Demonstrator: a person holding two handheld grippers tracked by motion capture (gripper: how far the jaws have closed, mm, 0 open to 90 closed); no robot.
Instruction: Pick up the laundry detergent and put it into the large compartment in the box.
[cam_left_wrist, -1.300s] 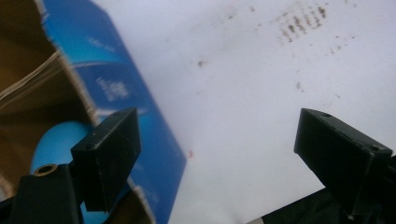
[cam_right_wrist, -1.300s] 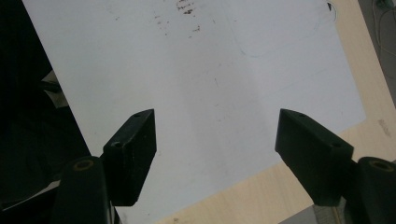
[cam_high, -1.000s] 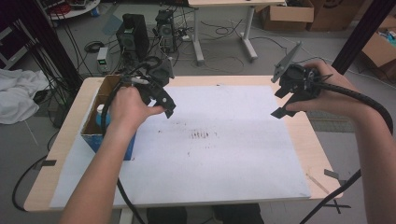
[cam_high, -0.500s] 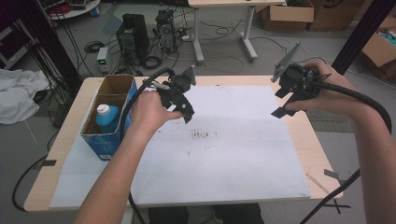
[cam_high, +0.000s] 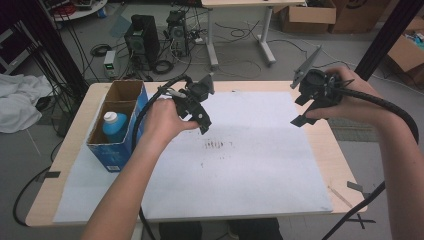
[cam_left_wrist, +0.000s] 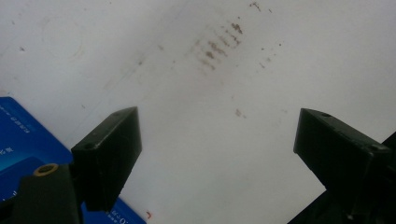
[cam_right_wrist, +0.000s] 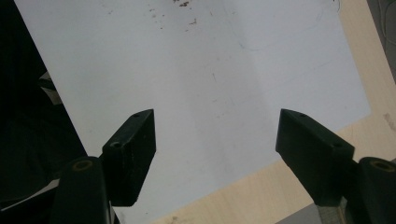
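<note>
The left gripper (cam_high: 202, 120) hangs above the white sheet (cam_high: 260, 165) that covers the table (cam_high: 345, 165), its jaws spread wide with nothing between them. In the left gripper view the two black jaws frame bare paper, and a cluster of small brown smudges (cam_left_wrist: 219, 46) lies on the sheet beyond them. The blue side of a box (cam_left_wrist: 18, 144) shows just past the left-hand jaw in that view; it bears white print, too small and blurred to read.

From the high view, the box (cam_high: 117, 150) stands near the left edge of the table, just beside the left hand (cam_high: 162, 117). It is a cardboard box with a blue outer face and two compartments open at the top. A blue bottle with a white cap (cam_high: 115, 126) stands upright in the nearer compartment. No writing on the bottle can be read.

The right gripper (cam_high: 305, 110) is held above the right side of the table, well apart from the box, its jaws also wide and empty. Its own view looks down on the white sheet and the pale wooden table edge (cam_right_wrist: 261, 196) beyond it.
</note>
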